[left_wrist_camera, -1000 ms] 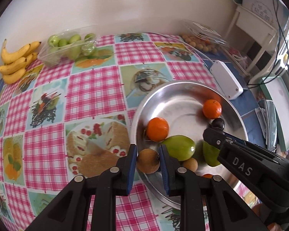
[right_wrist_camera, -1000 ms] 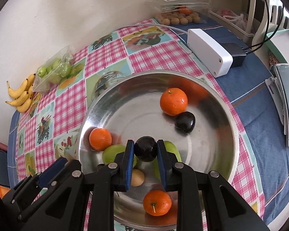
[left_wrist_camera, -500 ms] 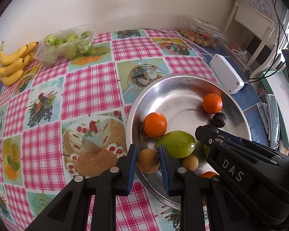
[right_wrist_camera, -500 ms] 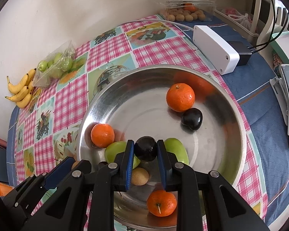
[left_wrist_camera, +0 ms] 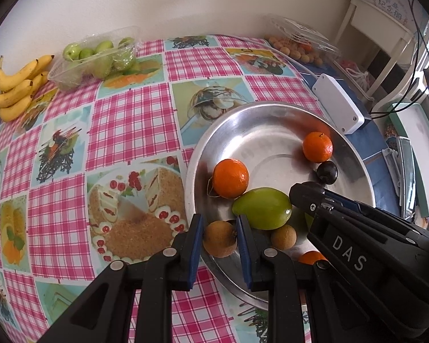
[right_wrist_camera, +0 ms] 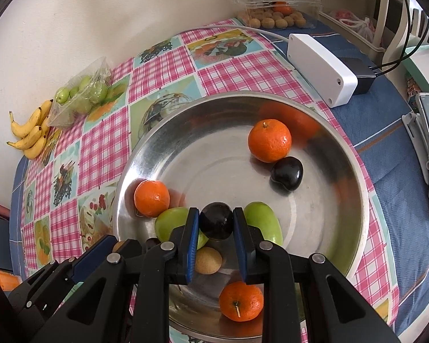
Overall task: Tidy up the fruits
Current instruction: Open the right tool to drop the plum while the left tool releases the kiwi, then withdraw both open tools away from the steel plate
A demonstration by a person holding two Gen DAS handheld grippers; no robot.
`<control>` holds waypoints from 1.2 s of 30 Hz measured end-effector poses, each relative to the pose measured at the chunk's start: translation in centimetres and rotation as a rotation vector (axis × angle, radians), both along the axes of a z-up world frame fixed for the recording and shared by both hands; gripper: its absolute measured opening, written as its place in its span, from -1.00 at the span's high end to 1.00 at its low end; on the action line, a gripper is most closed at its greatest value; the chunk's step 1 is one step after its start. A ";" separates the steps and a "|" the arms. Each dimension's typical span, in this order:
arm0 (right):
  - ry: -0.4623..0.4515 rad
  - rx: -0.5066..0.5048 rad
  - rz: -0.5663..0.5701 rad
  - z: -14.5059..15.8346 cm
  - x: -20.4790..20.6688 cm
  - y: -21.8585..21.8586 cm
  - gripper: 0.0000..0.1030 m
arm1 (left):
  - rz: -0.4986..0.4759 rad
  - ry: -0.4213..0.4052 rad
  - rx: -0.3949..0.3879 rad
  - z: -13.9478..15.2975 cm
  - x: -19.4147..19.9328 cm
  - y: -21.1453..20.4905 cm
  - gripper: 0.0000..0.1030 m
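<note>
Because the left tongs (left_wrist_camera: 219, 238) are clamped on a small brown fruit (left_wrist_camera: 219, 239) and the right tongs (right_wrist_camera: 216, 224) on a dark plum (right_wrist_camera: 216, 221), both just above the steel bowl (right_wrist_camera: 354, 171), either round, smooth fruit could be squeezed out and dropped.

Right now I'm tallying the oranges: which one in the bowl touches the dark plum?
The orange at the bowl's far right side; the loose dark plum rests against it. The other two lie apart.
</note>
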State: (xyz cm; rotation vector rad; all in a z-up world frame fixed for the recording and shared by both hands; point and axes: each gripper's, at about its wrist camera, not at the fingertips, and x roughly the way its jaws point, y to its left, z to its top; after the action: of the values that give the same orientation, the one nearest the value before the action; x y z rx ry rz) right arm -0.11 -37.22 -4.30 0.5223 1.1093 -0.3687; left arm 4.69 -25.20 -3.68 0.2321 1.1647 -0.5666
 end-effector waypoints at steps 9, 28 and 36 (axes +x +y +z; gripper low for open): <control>-0.013 -0.001 -0.001 0.3 0.1 0.0 0.36 | 0.004 0.002 0.006 0.0 0.1 0.0 0.46; -0.023 0.006 -0.001 0.5 0.1 0.2 0.37 | 0.220 -0.011 0.007 0.7 3.0 4.9 -0.13; -0.033 -0.026 0.036 0.8 0.9 1.5 -0.31 | 0.363 -0.023 0.067 0.1 4.6 8.2 -0.54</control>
State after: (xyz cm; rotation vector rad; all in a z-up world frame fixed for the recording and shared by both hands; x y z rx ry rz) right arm 0.80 -35.67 -3.45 0.4830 1.0796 -0.3415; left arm 9.26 -17.01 -3.62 0.0797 1.1703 -0.2050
